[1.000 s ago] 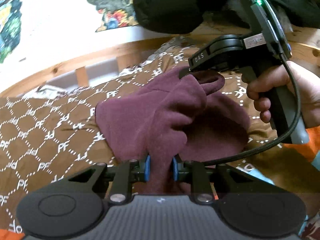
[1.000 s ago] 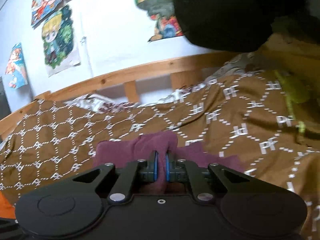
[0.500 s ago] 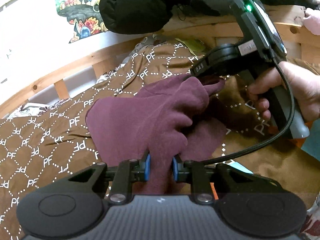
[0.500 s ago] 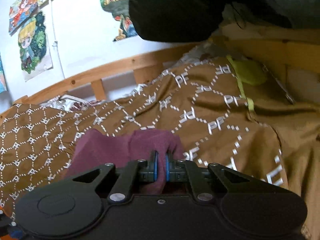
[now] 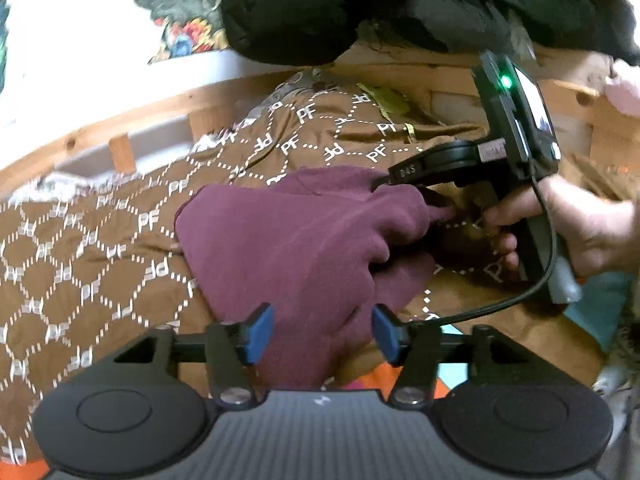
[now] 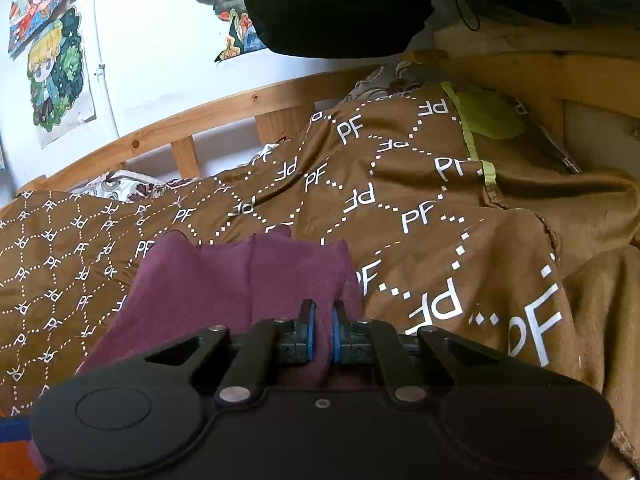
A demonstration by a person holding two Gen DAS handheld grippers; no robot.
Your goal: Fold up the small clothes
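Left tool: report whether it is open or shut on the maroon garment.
Open. The left tool has just been opening; its blue pads stand clear of the maroon garment between them.

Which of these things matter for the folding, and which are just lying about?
In use:
maroon garment
left tongs, just opened, cloth between them unpinched
right tongs, clamped on the garment

Lying about:
brown patterned blanket
black padded jacket
wall posters
wooden bed rail

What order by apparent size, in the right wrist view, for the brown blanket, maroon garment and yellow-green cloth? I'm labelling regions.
1. brown blanket, largest by far.
2. maroon garment.
3. yellow-green cloth, smallest, though it lies farther back, which shrinks it.
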